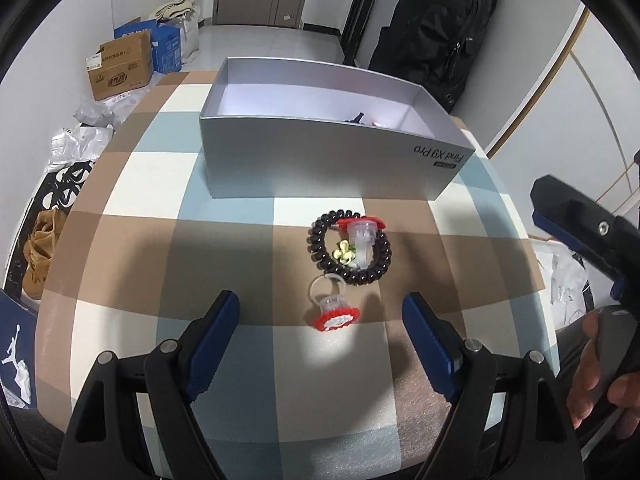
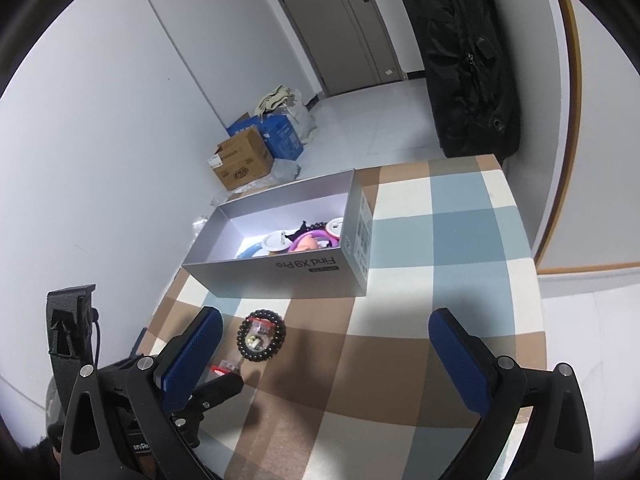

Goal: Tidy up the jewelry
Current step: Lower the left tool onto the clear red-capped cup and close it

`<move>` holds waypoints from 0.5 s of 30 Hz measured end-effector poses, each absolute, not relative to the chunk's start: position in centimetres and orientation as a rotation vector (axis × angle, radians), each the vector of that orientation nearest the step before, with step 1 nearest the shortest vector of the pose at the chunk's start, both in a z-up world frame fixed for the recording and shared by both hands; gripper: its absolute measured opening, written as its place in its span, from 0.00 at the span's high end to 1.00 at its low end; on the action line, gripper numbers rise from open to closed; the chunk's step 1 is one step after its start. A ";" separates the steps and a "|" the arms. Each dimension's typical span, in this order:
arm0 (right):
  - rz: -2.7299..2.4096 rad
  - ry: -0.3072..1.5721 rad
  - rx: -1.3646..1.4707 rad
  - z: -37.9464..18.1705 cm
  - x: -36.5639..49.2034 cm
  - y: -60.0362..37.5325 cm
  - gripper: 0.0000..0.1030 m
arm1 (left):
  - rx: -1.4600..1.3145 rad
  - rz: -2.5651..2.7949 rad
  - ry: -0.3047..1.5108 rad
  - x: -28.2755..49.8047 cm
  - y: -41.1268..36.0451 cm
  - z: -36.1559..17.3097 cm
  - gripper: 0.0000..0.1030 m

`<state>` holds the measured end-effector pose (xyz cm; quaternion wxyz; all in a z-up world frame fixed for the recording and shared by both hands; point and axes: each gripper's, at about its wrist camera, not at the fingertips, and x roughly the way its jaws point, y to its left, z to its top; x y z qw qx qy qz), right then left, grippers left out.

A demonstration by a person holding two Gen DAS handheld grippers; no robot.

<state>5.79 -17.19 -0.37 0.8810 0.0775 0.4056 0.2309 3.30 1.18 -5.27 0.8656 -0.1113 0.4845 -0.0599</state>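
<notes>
A black spiral hair tie (image 1: 349, 249) lies on the checkered table, with a small gold flower piece (image 1: 345, 255) and a clear ring with a red top (image 1: 362, 236) inside it. A second clear ring with a red frilled top (image 1: 335, 312) lies just in front. My left gripper (image 1: 322, 330) is open, its jaws to either side of that second ring, and holds nothing. The silver box (image 1: 320, 152) behind holds several pieces of jewelry (image 2: 308, 238). My right gripper (image 2: 326, 350) is open and empty, to the right of the hair tie (image 2: 262, 335).
The table (image 2: 460, 240) has a blue, brown and white check cloth; its right edge is close. Cardboard boxes (image 1: 120, 66) and bags stand on the floor at the left. A black bag (image 1: 436, 28) leans on the wall behind the table.
</notes>
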 end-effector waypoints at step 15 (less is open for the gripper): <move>0.455 0.868 0.160 -1.2 5.7 -17.8 0.00 | -0.128 -0.103 1.017 3.4 -0.3 -5.6 0.56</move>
